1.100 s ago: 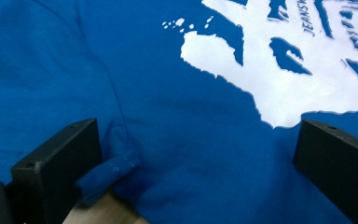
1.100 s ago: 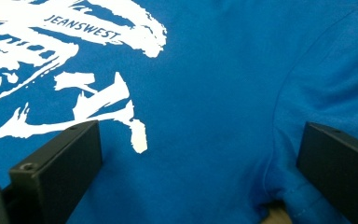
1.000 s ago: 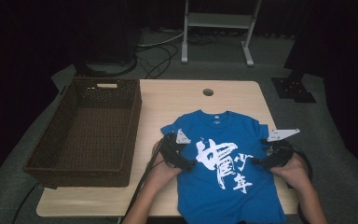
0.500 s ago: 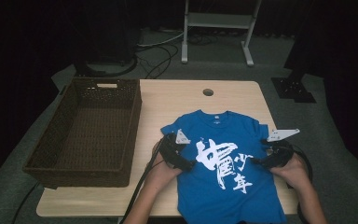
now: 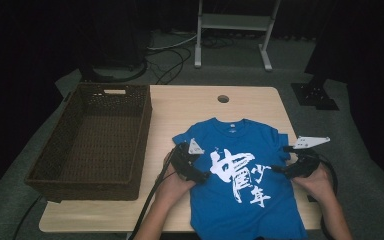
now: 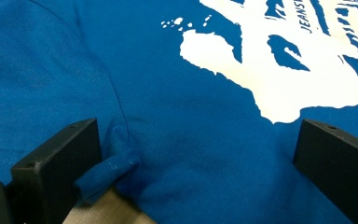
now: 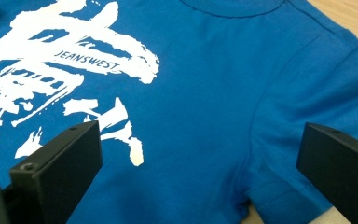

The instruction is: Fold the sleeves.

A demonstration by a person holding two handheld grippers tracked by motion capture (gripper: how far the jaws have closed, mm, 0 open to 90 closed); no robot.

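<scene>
A blue T-shirt (image 5: 240, 150) with a large white print lies flat, front up, on the right half of the wooden table (image 5: 180, 110), its hem hanging over the near edge. My left gripper (image 5: 205, 176) rests at the shirt's left armpit, jaws open over the fabric (image 6: 196, 135), where a small curled fold (image 6: 107, 170) lies beside the left jaw. My right gripper (image 5: 276, 170) sits at the right armpit, also open, with cloth (image 7: 205, 140) and the sleeve seam between its jaws.
A dark woven basket (image 5: 97, 137) stands on the table's left half, with nothing in it. A round cable hole (image 5: 223, 98) lies near the far edge. Beyond the table are cables and a metal stand (image 5: 232, 27) on the floor.
</scene>
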